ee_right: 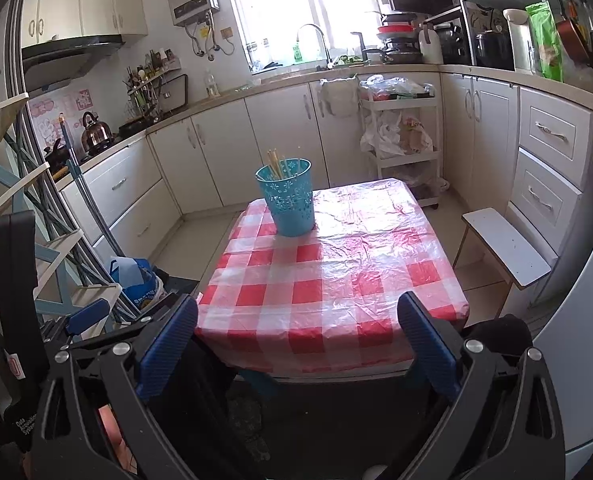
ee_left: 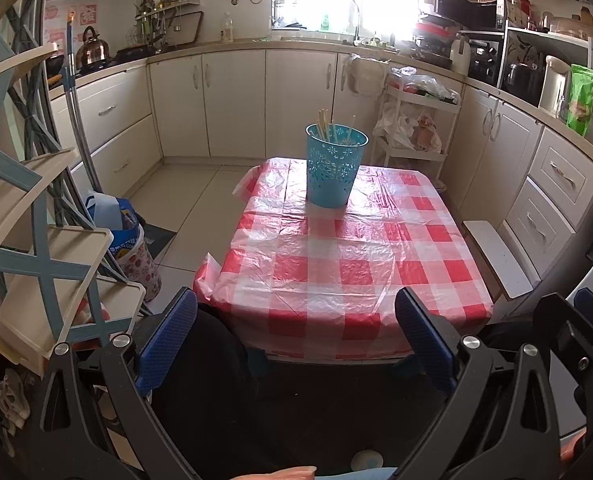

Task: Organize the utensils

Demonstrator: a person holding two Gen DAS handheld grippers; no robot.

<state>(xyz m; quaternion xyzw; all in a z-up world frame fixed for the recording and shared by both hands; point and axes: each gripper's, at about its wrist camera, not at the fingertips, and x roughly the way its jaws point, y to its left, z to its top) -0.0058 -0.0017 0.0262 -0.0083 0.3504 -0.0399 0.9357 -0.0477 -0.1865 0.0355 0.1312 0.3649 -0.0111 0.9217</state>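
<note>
A turquoise perforated holder (ee_left: 335,166) (ee_right: 289,200) stands upright at the far end of a small table (ee_left: 348,256) (ee_right: 336,276) covered with a red-and-white checked plastic cloth. Several wooden chopsticks (ee_left: 328,126) (ee_right: 275,166) stick out of its top. My left gripper (ee_left: 296,320) is open with nothing between its blue pads, held back from the table's near edge. My right gripper (ee_right: 298,326) is also open and empty, near the table's front edge. The left gripper (ee_right: 88,314) shows at the left of the right wrist view.
White kitchen cabinets (ee_left: 232,100) and a countertop wrap around the room. A white rolling cart (ee_left: 416,128) with bags stands behind the table. A small white stool (ee_right: 508,252) is to the right. A folding rack (ee_left: 44,248) and a bag (ee_left: 124,228) stand on the left.
</note>
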